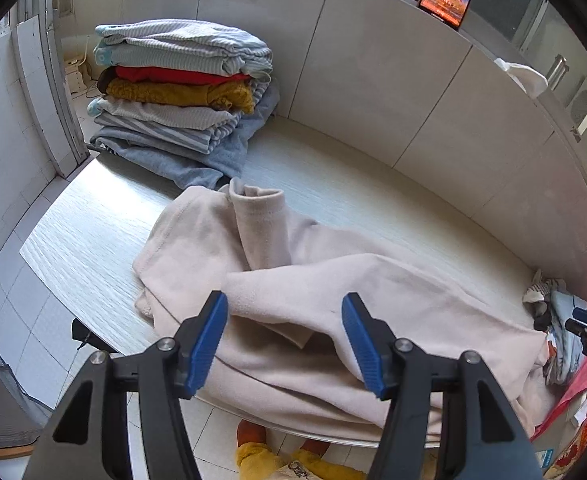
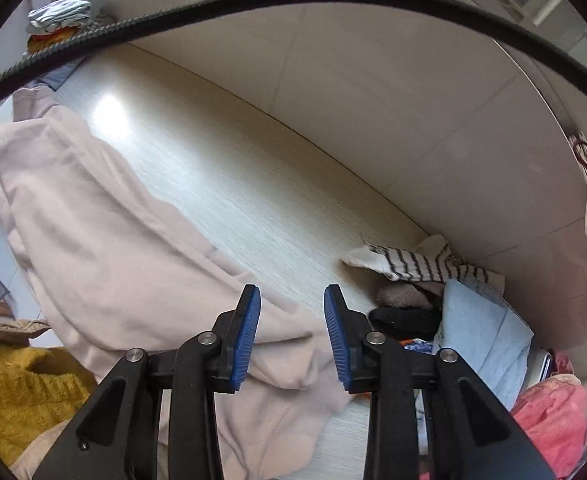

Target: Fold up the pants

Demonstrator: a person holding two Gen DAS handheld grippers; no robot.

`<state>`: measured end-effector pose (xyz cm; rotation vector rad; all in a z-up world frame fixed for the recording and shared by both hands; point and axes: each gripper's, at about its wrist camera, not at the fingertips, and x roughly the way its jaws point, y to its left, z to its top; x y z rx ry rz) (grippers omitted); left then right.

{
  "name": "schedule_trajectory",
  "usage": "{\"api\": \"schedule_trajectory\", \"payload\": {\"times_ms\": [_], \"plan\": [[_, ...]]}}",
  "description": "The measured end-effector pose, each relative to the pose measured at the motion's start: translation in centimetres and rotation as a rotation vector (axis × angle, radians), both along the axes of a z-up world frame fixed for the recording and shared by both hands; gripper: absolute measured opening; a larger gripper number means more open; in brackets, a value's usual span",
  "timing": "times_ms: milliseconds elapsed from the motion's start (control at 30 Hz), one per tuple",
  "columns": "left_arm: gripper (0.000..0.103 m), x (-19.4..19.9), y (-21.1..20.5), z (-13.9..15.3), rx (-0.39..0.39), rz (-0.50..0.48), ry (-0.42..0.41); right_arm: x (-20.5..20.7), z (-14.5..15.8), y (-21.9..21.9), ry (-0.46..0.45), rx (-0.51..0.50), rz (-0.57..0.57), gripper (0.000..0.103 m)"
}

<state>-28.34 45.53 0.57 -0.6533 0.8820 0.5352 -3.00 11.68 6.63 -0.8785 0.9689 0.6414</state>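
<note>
Pale pink pants (image 1: 293,292) rumpled on worktop (image 1: 93,220) beneath left hand-held gripper (image 1: 284,340) and right hand-held gripper (image 2: 292,334), both released

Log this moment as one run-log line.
task: fold pants | left gripper: open, over pants | right gripper: open, nothing held | pants: crumpled on table | folded stack: far corner

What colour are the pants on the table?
Pale pinkish beige, plain; the pants show best in the left wrist view.
</note>
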Motion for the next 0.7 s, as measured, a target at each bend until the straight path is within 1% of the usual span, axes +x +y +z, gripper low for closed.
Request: {"api": "schedule_trajectory", "payload": {"times_ms": [67, 167, 267, 400, 467, 533, 633, 700], "plan": [[0.062, 0.0, 0.6, -0.5, -0.012, 0.004, 0.003, -1.7, -0.2, 1.4, 0.015, 0.012, 0.013, 0.034], [0.062, -0.4, 1.6, -1.2, -0.04, 0.0, -0.002, -4.7, -1.2, 4.1, 0.094, 0.048, 0.051, 0.034], [0.062, -0.9, 2.5, -1.5, -0.067, -0.015, -0.017, -7.2, -3.4, 6.9, 0.147, 0.046, 0.095, 0.034], [0.062, -1.7, 3.1, -1.4, -0.047, -0.041, -0.016, -10.1, -5.7, 10.9, 0.209, 0.081, 0.161, 0.034], [0.062, -2.3, 3.5, -1.4, -0.051, -0.033, -0.014, -11.8, -5.9, 13.2, 0.227, 0.097, 0.201, 0.034], [0.062, -2.7, 3.8, -1.5, -0.051, -0.023, -0.008, -13.2, -5.9, 15.4, 0.251, 0.12, 0.263, 0.034], [0.062, -3.5, 4.3, -1.5, -0.031, 0.015, 0.03, -15.2, -5.6, 18.8, 0.259, 0.136, 0.339, 0.034], [0.062, -4.0, 4.6, -1.7, -0.022, 0.012, 0.042, -16.1, -5.6, 20.6, 0.261, 0.148, 0.378, 0.034]]}}
